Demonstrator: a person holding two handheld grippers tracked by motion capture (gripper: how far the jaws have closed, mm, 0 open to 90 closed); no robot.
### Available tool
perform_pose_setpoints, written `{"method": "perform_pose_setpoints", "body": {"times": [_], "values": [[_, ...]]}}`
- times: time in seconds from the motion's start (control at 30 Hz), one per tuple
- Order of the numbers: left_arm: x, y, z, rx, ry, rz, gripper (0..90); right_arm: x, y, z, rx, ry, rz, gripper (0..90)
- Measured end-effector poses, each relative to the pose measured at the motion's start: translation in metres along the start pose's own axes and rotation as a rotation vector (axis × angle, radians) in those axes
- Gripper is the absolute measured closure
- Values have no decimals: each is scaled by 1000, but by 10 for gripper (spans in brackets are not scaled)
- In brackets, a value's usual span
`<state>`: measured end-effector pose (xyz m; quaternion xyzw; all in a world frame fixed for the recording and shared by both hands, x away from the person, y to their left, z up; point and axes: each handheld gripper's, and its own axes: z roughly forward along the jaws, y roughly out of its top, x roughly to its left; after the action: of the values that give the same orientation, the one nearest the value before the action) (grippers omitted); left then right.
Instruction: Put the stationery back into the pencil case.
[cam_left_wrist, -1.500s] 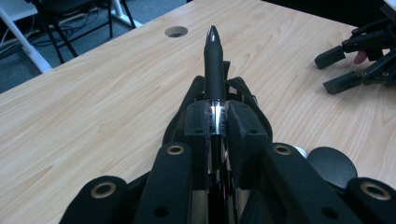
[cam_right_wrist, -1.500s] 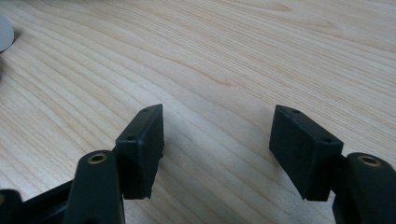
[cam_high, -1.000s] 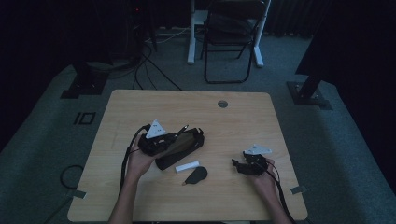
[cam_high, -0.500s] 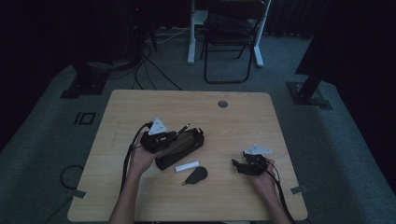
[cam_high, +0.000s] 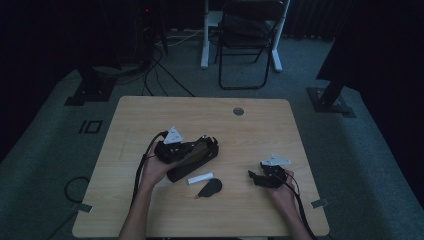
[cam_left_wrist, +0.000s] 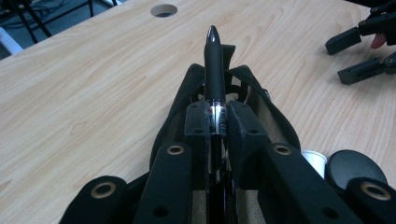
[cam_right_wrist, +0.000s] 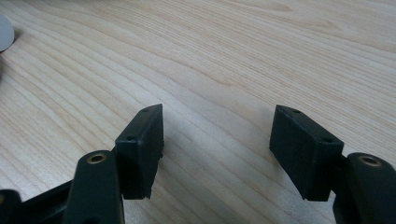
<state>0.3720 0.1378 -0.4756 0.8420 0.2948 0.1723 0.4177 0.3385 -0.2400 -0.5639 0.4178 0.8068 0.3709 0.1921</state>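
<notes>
L gripper (cam_left_wrist: 216, 122) clamped on pen (cam_left_wrist: 214, 60) – unmoved | pouch (cam_high: 192, 159) prob. same spot

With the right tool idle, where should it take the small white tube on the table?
Grip the white tube across its middle, coming down from above. It lies flat on the table, slim and round, between the black pouch and a dark oval piece, so its long sides are probably easiest to pinch.

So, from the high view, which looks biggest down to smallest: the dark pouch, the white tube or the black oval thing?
1. Dark pouch, clearly largest.
2. Black oval thing.
3. White tube; these last two look close in size, so their order is unsure.
</notes>
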Motion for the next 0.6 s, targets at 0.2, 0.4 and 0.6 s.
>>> {"method": "perform_pose_setpoints", "body": {"times": [0.2,0.4,0.6], "values": [[-1,0,5,23,-8,9,792,0,0,0,0,1,-1,351],[-3,-1,10,34,-17,11,792,0,0,0,0,1,0,351],[-5,-2,12,54,-19,17,792,0,0,0,0,1,-1,351]]}}
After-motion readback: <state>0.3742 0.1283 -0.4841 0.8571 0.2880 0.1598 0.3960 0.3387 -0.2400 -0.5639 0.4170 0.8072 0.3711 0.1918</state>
